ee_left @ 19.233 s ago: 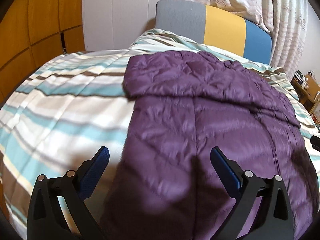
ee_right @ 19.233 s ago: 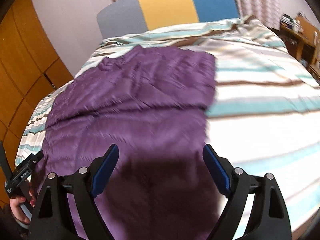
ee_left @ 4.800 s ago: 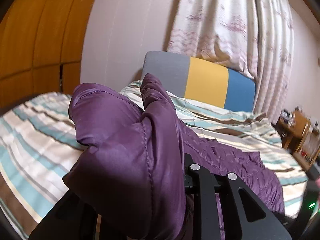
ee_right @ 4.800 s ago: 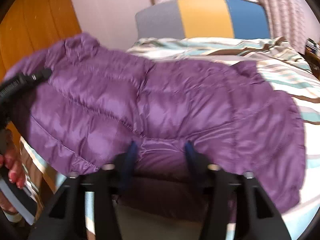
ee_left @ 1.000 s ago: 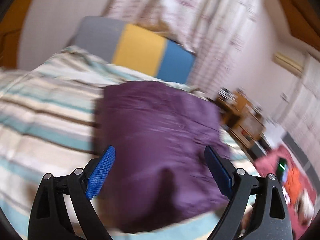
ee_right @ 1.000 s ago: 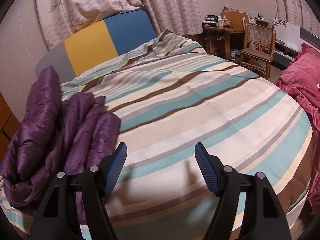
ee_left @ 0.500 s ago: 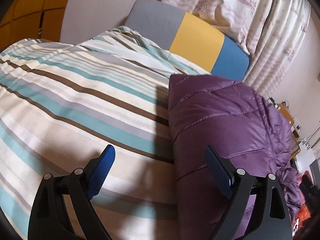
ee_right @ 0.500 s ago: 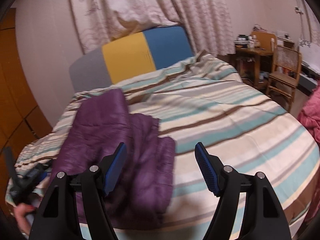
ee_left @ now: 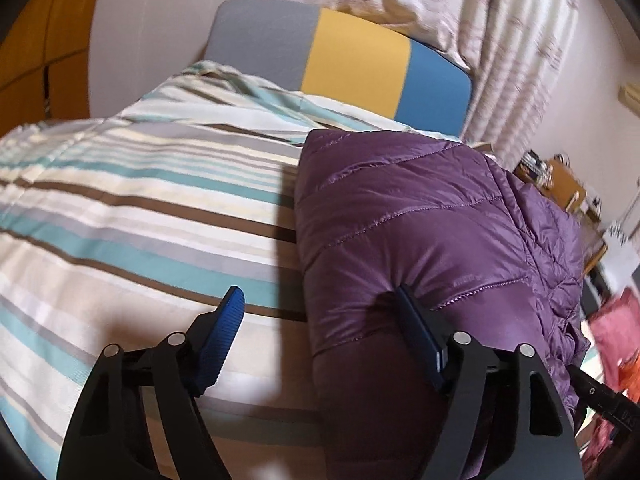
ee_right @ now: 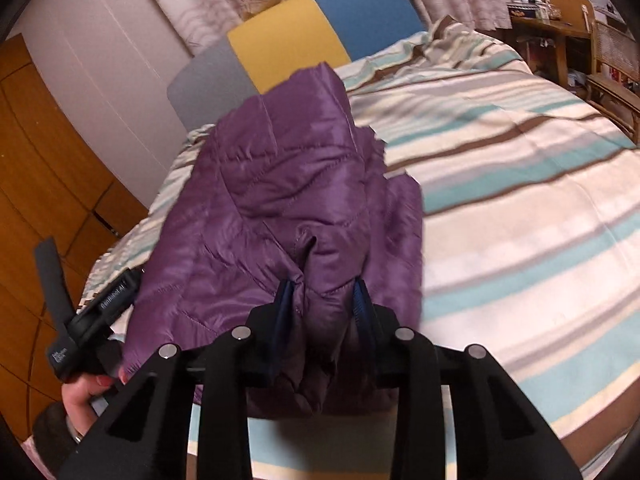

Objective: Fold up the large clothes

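A purple quilted jacket (ee_left: 432, 232) lies folded in a thick bundle on the striped bedspread (ee_left: 140, 208). My left gripper (ee_left: 322, 326) straddles the bundle's near left edge. Its jaws are closing: the right pad (ee_left: 416, 332) digs into the fabric while the left pad (ee_left: 228, 320) stands free over the bedspread. In the right wrist view the jacket (ee_right: 280, 184) fills the middle. My right gripper (ee_right: 324, 300) is closing, and its pads pinch a bunch of the near fold. A hand (ee_right: 86, 392) holds the left gripper's body (ee_right: 92, 312) at the lower left.
A grey, yellow and blue headboard (ee_left: 340, 52) and patterned curtains (ee_left: 460, 12) stand behind the bed. Wooden wardrobe doors (ee_right: 44, 184) are on the left. A wooden desk and chair (ee_right: 580, 28) sit on the right, beside red cloth (ee_left: 612, 320).
The right gripper came in over the jacket and its jaws narrowed onto a bunch of the near fold. The left gripper dropped closer to the jacket's left edge and its jaws narrowed, the right pad now in the fabric.
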`<state>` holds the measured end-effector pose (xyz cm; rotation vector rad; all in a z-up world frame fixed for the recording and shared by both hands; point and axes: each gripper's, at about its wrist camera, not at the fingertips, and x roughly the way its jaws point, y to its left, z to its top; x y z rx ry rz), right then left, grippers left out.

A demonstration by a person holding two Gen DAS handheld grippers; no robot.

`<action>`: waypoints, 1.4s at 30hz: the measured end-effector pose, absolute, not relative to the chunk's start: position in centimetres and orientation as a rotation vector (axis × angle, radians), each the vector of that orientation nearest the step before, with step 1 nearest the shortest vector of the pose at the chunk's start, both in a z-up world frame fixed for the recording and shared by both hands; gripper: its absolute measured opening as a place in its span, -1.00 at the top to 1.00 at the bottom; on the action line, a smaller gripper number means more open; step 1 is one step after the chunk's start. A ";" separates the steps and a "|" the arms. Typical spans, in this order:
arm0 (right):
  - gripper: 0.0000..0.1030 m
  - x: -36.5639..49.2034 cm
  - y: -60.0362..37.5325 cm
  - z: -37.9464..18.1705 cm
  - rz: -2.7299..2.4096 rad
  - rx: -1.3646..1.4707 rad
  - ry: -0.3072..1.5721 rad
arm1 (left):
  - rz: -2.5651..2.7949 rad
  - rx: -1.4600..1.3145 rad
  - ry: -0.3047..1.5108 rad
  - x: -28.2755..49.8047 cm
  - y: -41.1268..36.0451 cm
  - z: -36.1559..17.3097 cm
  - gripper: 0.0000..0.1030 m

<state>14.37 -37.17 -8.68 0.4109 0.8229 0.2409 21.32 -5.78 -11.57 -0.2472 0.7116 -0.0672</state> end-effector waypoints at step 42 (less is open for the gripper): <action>0.10 29.2 -36.3 -11.5 0.081 0.166 0.777 | -0.023 -0.060 0.919 32.1 -15.6 -12.4 -0.86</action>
